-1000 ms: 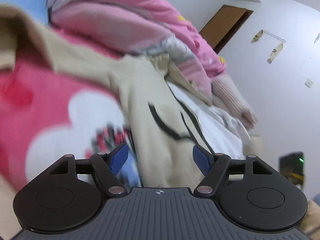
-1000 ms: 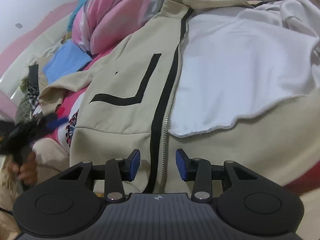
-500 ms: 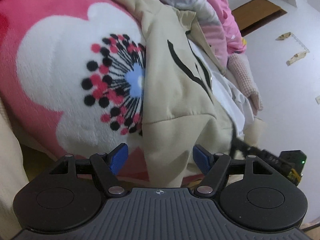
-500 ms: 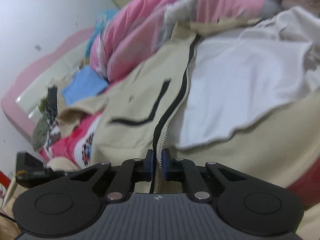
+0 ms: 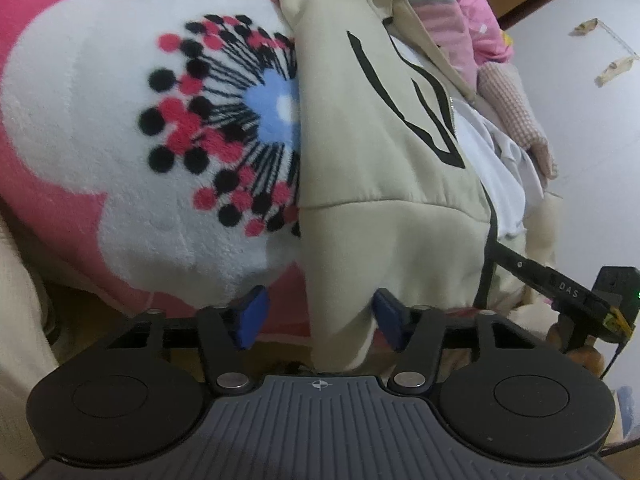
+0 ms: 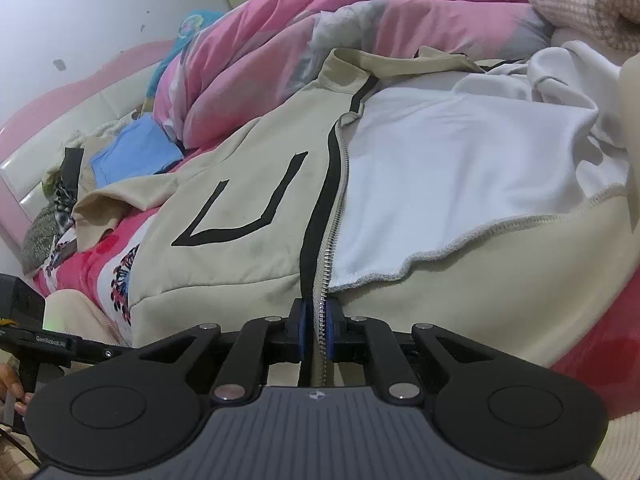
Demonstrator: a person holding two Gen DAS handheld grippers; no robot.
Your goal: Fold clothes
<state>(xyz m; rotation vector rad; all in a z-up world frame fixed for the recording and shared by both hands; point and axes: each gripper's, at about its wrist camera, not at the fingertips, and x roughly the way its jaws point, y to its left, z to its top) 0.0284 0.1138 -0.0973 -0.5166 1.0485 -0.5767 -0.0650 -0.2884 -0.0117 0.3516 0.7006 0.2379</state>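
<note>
Beige cloth of a zip-up jacket point(image 6: 248, 216) lay open, front up, on a pink flowered blanket point(image 5: 100, 120), its white lining point(image 6: 440, 184) exposed and its hem hanging over the bed's edge. The right gripper point(image 6: 315, 330) was clamped on the zipper edge point(image 6: 326, 264) at the hem, probably to anchor that front panel. The left gripper point(image 5: 320, 318) was closing around the hem's outer corner, pads not yet pressing, likely so both hands could lift and fold the panel across.

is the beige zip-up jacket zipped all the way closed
No, the beige zip-up jacket lies open, its white lining exposed beside the zipper in the right wrist view.
</note>
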